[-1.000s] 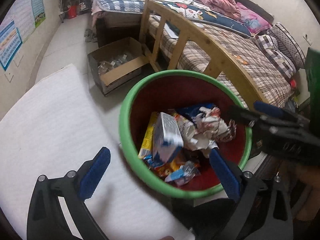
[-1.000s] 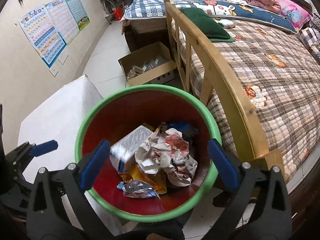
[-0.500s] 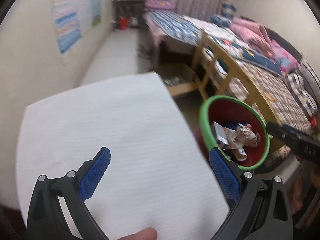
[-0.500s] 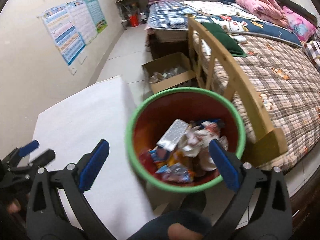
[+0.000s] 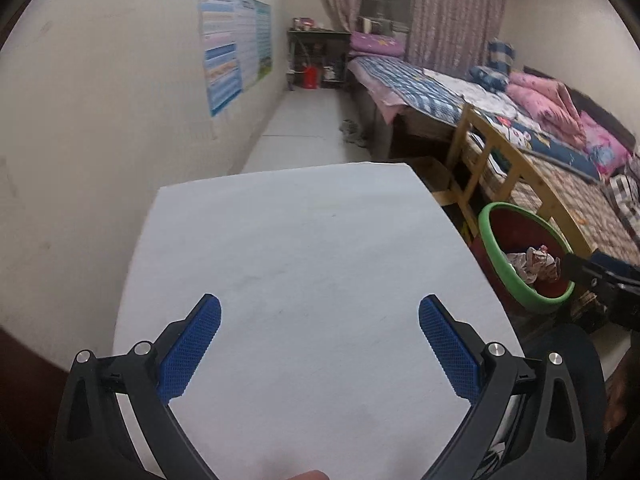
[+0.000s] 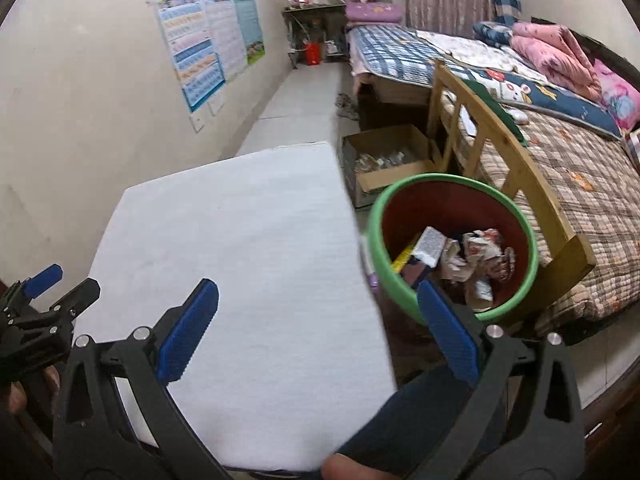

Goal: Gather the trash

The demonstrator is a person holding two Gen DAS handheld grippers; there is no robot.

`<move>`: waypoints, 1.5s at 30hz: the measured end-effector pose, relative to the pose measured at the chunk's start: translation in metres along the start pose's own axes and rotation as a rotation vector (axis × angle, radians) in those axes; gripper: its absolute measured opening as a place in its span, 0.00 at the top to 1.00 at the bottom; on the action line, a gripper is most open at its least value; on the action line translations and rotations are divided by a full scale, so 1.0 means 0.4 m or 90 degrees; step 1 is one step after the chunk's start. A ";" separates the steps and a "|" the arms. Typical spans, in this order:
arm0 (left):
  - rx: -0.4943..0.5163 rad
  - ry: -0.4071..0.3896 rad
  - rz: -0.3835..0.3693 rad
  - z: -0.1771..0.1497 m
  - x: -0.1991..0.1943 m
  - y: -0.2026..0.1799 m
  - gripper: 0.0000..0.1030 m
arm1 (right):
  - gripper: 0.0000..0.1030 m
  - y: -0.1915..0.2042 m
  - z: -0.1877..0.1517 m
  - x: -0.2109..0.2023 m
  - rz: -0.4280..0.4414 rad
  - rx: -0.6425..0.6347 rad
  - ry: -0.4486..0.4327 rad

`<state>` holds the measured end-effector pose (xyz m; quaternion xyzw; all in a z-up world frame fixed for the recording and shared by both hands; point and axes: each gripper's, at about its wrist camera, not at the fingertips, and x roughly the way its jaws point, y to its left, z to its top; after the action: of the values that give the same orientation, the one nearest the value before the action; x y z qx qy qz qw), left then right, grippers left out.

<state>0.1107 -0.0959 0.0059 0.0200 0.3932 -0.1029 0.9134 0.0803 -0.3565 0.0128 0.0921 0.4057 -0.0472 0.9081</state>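
A red trash bin with a green rim point(image 6: 532, 248) stands on the floor right of the white table point(image 6: 240, 240). It holds crumpled paper and wrappers point(image 6: 476, 256) and a small box point(image 6: 430, 246). The bin also shows in the left wrist view point(image 5: 516, 280) at the right. My left gripper point(image 5: 320, 344) is open and empty over the white table point(image 5: 300, 260). My right gripper point(image 6: 320, 332) is open and empty above the table's right edge, beside the bin. The left gripper also shows at the left edge of the right wrist view point(image 6: 60, 292).
A wooden bed frame point(image 6: 508, 148) with a plaid quilt stands right of the bin. An open cardboard box point(image 6: 384, 164) sits on the floor behind the bin. A wall with posters point(image 6: 208, 44) runs along the left. A person's knee point(image 6: 400, 420) is below the right gripper.
Both grippers have pulled back from above the bin and swung left over the white table. The bin now sits to the right in both views. Both stay open and empty.
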 end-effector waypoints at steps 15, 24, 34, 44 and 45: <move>-0.064 -0.051 0.054 -0.166 -0.071 0.131 0.08 | 0.05 0.189 -0.132 -0.034 0.039 -0.066 -0.071; -0.045 -0.074 0.077 -0.182 -0.068 0.116 0.08 | 0.05 0.199 -0.153 -0.015 0.039 -0.074 -0.080; -0.047 -0.078 0.069 -0.182 -0.070 0.118 0.08 | 0.05 0.194 -0.160 -0.021 0.031 -0.071 -0.099; -0.051 -0.079 0.072 -0.180 -0.067 0.122 0.08 | 0.05 0.199 -0.159 -0.033 0.033 -0.085 -0.117; -0.052 -0.079 0.072 -0.179 -0.066 0.123 0.08 | 0.05 0.199 -0.159 -0.032 0.034 -0.085 -0.117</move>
<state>0.0519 -0.0349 -0.0266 -0.0013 0.3376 -0.0361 0.9406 0.0382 -0.2654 -0.0089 0.0374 0.3203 -0.0045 0.9466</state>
